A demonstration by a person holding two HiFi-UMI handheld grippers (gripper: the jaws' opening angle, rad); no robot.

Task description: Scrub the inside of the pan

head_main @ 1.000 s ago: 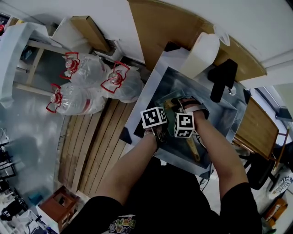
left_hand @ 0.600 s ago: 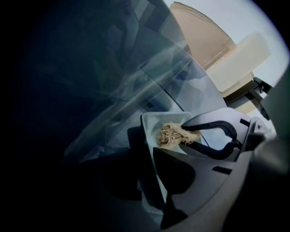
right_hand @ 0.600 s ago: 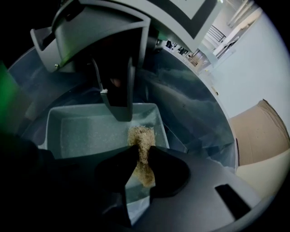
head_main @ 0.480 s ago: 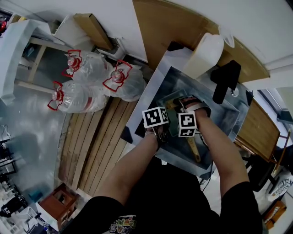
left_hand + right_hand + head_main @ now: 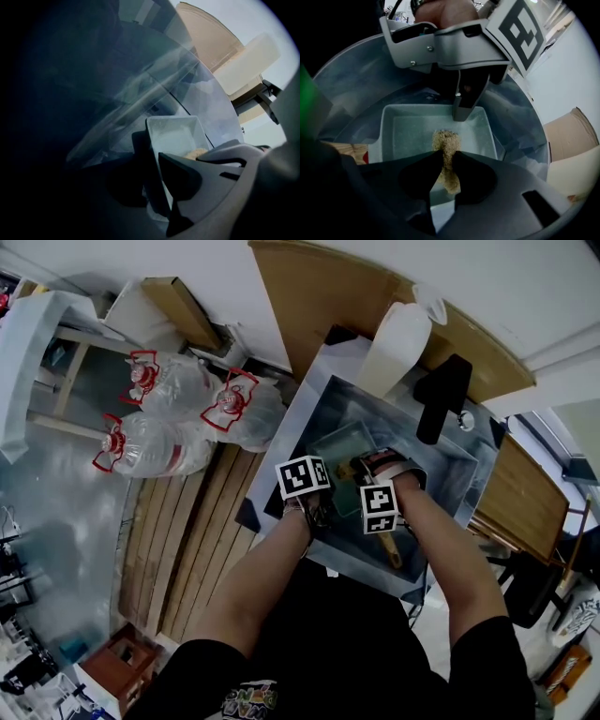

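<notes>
A rectangular grey pan (image 5: 410, 136) sits inside a metal sink (image 5: 351, 79), and its wooden handle (image 5: 395, 549) points back toward the person. The left tool (image 5: 152, 152) is clamped on the pan's wall, one jaw inside and one outside the rim. In the right gripper view this grip is on the wall farthest from that camera. The right tool (image 5: 447, 158) points steeply down into the pan. Its jaws are pinched together on a tan scrubbing pad (image 5: 446, 139), and the pad's free end lies on the pan's floor near the middle. The floor looks wet and speckled around the pad. At the sink's far edge a white plastic jug (image 5: 398, 345) stands just beside a black fixture (image 5: 441, 397). On the floor to the left lie large clear water bottles (image 5: 173, 446) with red caps, next to wooden planks (image 5: 197, 549).
</notes>
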